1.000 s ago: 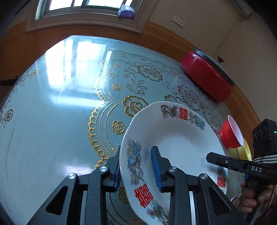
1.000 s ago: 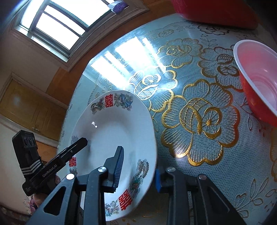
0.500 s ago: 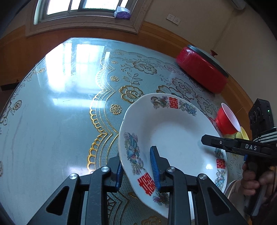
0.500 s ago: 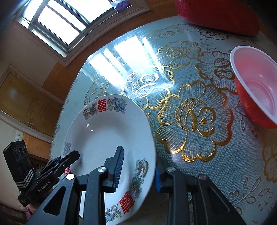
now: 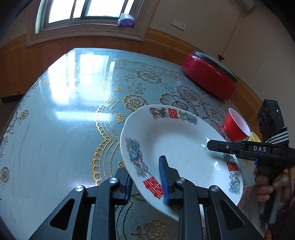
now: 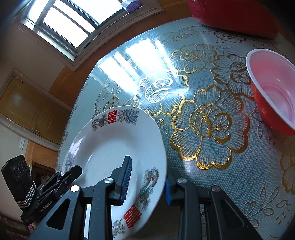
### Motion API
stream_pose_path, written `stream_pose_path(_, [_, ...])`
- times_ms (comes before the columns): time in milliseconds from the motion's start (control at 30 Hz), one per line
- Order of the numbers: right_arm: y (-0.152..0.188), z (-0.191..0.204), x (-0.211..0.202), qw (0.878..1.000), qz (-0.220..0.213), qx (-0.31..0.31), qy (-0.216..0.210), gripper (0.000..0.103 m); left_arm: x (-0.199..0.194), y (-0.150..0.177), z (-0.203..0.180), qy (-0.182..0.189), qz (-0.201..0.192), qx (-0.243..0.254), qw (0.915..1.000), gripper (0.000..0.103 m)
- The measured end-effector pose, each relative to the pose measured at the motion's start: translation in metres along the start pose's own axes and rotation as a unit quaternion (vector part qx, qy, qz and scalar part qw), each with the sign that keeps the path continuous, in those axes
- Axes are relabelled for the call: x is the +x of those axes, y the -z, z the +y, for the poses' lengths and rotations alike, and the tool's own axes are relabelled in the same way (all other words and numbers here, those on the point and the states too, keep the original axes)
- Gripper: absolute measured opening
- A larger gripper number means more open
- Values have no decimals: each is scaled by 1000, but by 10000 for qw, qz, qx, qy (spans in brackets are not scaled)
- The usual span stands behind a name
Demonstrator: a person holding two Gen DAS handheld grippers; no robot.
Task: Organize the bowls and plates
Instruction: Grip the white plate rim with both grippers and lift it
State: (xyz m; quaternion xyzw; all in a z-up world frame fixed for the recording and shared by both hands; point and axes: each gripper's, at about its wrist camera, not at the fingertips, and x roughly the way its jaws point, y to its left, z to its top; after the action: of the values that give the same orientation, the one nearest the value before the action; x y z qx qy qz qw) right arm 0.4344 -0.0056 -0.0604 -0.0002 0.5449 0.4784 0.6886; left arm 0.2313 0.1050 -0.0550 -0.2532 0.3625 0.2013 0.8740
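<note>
A white plate point(image 5: 180, 147) with red characters and bird pictures is held tilted above the table. My left gripper point(image 5: 145, 177) is shut on its near left rim. My right gripper point(image 6: 147, 181) is shut on the opposite rim of the same plate point(image 6: 110, 147). Each gripper shows in the other's view, the right one point(image 5: 239, 147) at the plate's right edge, the left one point(image 6: 60, 179) at its lower left. A red bowl point(image 5: 237, 127) with a white inside stands on the table at the right, also in the right wrist view point(image 6: 274, 88). A yellow bowl point(image 5: 255, 137) peeks out behind it.
A red pot with a dark lid point(image 5: 210, 79) stands at the table's far right; its red side shows in the right wrist view point(image 6: 234, 16). The round table point(image 5: 55, 120) has a glass top over a gold-flowered lace cloth. A window and wood-panelled wall lie beyond.
Both grippers have drawn back and up with the plate, so it sits further from the pot and red bowl. The grip on both rims is unchanged.
</note>
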Motion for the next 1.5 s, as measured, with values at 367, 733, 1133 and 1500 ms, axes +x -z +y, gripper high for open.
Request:
stream_pose_path(367, [8,-7,0,9995,105,212,-186,32,-8,3,-10,109,-144,131,9998,26])
stream_pose_path(733, [20,-30,-6,9942,193,810,-677,37,-11,10,-17,195,-139,96,9997,26])
stream_pose_path(1133, [31,-38,-34,9947,-28,704,-750,37,-24,25,-24,459,-70,-56,9989,27])
stream_pose_path(1500, [47,-34,-69,9935,-274,576,-942,37,-55,35,-37,576,-271,52,9980,27])
